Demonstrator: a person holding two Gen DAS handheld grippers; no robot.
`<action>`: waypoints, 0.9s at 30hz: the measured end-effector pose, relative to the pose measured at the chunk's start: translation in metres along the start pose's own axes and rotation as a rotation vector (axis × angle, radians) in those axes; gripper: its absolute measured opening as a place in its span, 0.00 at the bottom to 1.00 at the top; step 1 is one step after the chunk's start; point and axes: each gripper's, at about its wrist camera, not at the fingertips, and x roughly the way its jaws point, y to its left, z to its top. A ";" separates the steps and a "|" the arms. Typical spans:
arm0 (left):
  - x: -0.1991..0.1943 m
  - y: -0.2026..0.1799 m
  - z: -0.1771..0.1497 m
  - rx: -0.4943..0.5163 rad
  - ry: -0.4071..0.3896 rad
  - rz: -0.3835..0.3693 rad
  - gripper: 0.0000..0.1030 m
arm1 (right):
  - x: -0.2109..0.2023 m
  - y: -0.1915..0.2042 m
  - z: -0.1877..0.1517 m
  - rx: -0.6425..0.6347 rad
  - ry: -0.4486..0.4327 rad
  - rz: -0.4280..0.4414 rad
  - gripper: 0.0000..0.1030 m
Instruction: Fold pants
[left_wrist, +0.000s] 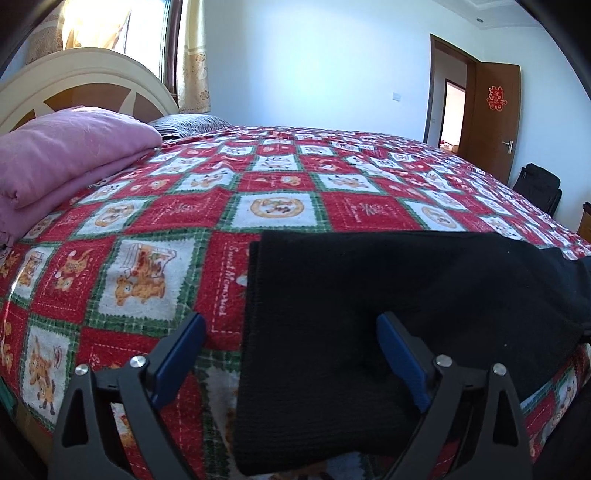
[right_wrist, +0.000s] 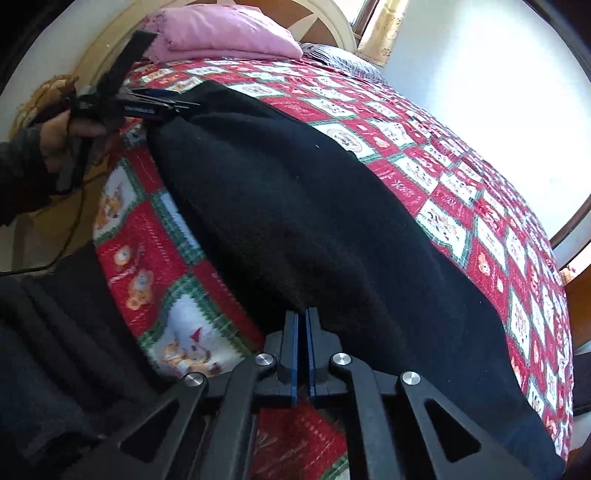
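- So far, the pants (right_wrist: 314, 221) lie as one long black band along the near edge of the bed (left_wrist: 288, 177), part of them draping over that edge; they look already doubled leg on leg, though the layers cannot be told apart in the dark cloth
- Left to do, by my judgement: bringing one end over to the other, perhaps twice, to make a compact stack; no crosswise fold shows yet
- Left gripper (left_wrist: 291, 354): fingers spread wide in its own view, one blue pad over the quilt, the other over the black cloth, with one end of the pants between them, nothing pinched; in the right view it (right_wrist: 162, 107) sits at the far end of the pants, held by the person's hand (right_wrist: 55, 144)
- Right gripper (right_wrist: 301, 350): pads drawn nearly together, only a thin slit between; its tips meet the edge of the cloth, but whether a fold is caught between them I cannot tell
- Count: one pair of pants; two grippers; one folded pink blanket (left_wrist: 70, 155) by the headboard; one grey pillow (left_wrist: 188, 123) beside it; one open door (left_wrist: 495, 122) at the far wall
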 end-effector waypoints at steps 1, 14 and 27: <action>0.000 0.000 0.000 0.000 -0.002 0.001 0.95 | 0.000 0.005 -0.002 -0.009 0.005 0.003 0.03; -0.031 -0.029 0.018 0.086 -0.076 0.042 0.95 | 0.007 -0.006 -0.013 0.035 0.047 0.022 0.27; -0.036 -0.203 0.037 0.318 -0.024 -0.380 0.91 | -0.119 -0.171 -0.148 0.656 -0.027 -0.223 0.39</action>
